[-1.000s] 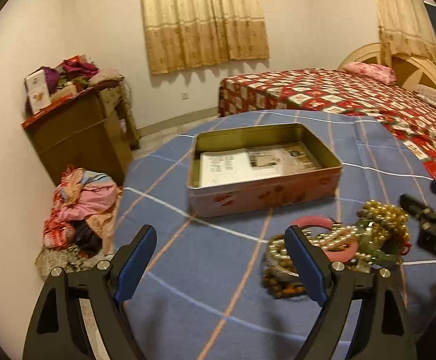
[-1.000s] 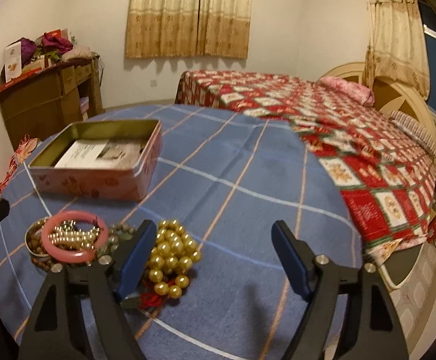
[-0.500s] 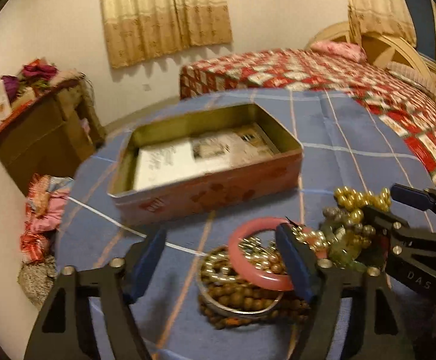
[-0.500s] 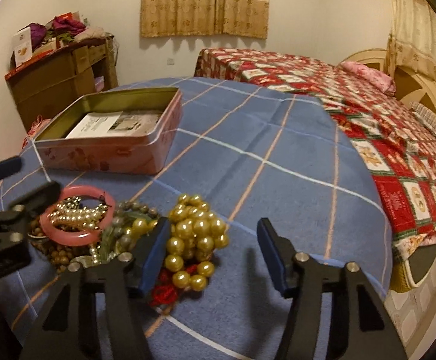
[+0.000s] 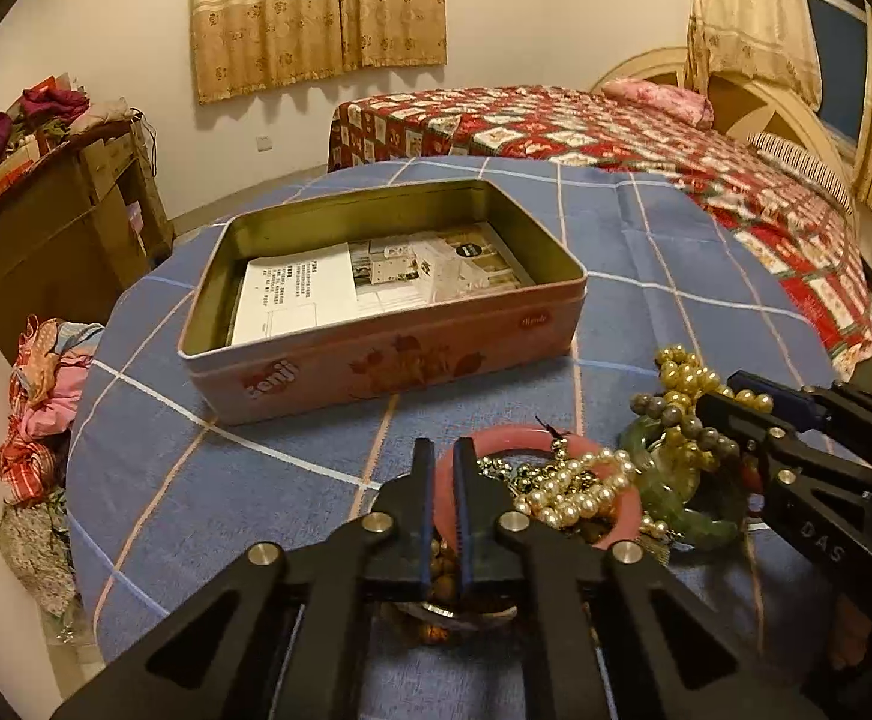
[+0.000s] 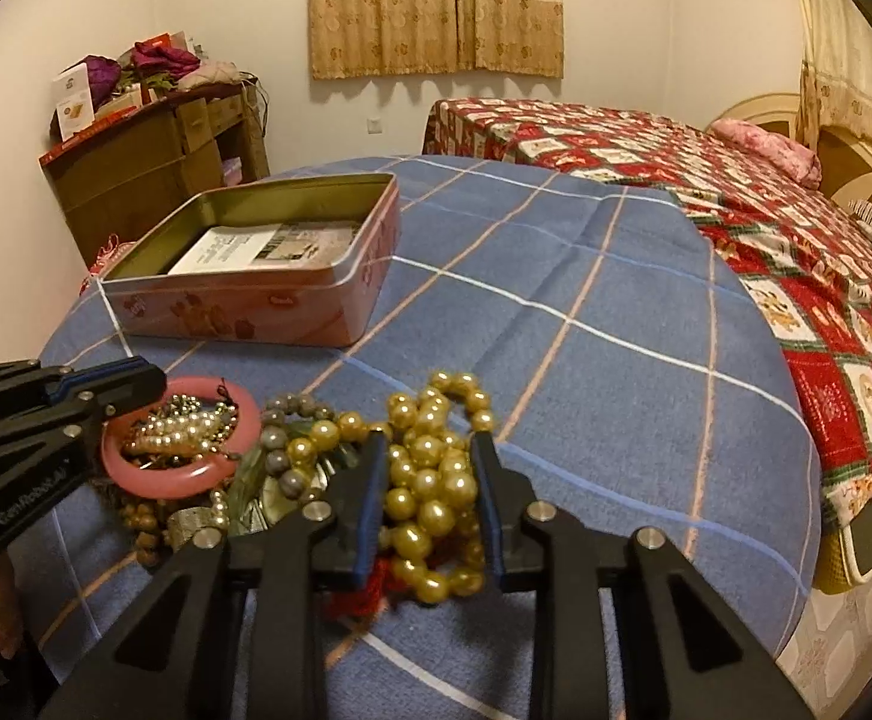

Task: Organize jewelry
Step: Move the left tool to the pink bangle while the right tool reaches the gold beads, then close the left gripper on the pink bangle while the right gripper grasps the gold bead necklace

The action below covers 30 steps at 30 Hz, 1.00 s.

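Note:
A heap of jewelry lies on the blue checked tablecloth (image 5: 255,498). My left gripper (image 5: 443,450) is shut on the left rim of the pink bangle (image 5: 514,437), which rests on the heap with a pearl strand (image 5: 574,480) across it. In the right wrist view the same gripper (image 6: 141,381) reaches the bangle (image 6: 153,480) from the left. My right gripper (image 6: 429,441) is closing around the gold bead necklace (image 6: 429,480), and both pads touch the beads. A green bangle (image 5: 676,492) and grey beads (image 6: 279,456) lie between the two. The open pink tin (image 5: 375,360) stands behind the heap.
A printed leaflet (image 5: 327,294) lies flat in the tin. Beyond the round table are a bed with a red patchwork cover (image 5: 616,138), a wooden cabinet (image 5: 57,222) on the left, and a pile of clothes (image 5: 39,396) on the floor.
My left gripper has swung right onto the heap and shut on the pink bangle. My right gripper's jaws have narrowed from wide open to close around the gold beads.

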Each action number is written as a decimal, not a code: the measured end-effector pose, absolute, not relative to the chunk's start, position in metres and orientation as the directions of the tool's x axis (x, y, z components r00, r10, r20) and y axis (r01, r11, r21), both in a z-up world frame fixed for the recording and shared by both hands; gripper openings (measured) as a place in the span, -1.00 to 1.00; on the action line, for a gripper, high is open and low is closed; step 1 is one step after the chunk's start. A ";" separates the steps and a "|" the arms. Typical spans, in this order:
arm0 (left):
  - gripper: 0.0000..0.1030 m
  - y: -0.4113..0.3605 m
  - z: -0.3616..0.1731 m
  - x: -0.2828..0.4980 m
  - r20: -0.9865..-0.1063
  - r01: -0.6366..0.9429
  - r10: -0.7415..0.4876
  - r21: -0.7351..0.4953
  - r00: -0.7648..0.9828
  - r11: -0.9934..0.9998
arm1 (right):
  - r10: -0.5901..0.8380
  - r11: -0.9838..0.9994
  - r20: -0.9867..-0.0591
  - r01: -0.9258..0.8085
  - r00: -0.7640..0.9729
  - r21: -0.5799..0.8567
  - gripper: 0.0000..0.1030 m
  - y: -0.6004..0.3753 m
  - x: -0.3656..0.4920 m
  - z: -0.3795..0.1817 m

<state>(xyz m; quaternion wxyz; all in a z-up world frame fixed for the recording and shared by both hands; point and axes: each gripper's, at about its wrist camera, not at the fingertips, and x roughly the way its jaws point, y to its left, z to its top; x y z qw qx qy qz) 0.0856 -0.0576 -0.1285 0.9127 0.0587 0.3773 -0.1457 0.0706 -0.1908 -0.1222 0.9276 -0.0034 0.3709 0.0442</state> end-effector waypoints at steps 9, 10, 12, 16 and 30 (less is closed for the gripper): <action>-1.00 -0.047 -0.128 0.086 -0.711 0.270 -0.178 0.017 0.681 0.963 | 0.033 0.999 -0.709 -0.044 0.704 0.003 -0.30 -0.196 0.075 -0.124; -1.00 -0.047 -0.129 0.087 -0.715 0.267 -0.175 0.017 0.677 0.964 | 0.021 0.999 -0.709 -0.032 0.705 -0.002 -0.16 -0.197 0.075 -0.124; -1.00 -0.046 -0.133 0.091 -0.733 0.265 -0.180 0.001 0.655 0.964 | 0.040 0.999 -0.712 -0.036 0.701 0.021 0.02 -0.200 0.076 -0.125; -1.00 -0.050 -0.134 0.095 -0.739 0.259 -0.155 0.027 0.655 0.965 | 0.065 0.998 -0.722 -0.053 0.688 0.040 -0.02 -0.201 0.077 -0.127; 0.50 -0.044 -0.116 0.086 -0.682 0.253 -0.160 0.039 0.714 0.967 | 0.070 0.997 -0.730 -0.062 0.680 0.039 -0.09 -0.199 0.078 -0.129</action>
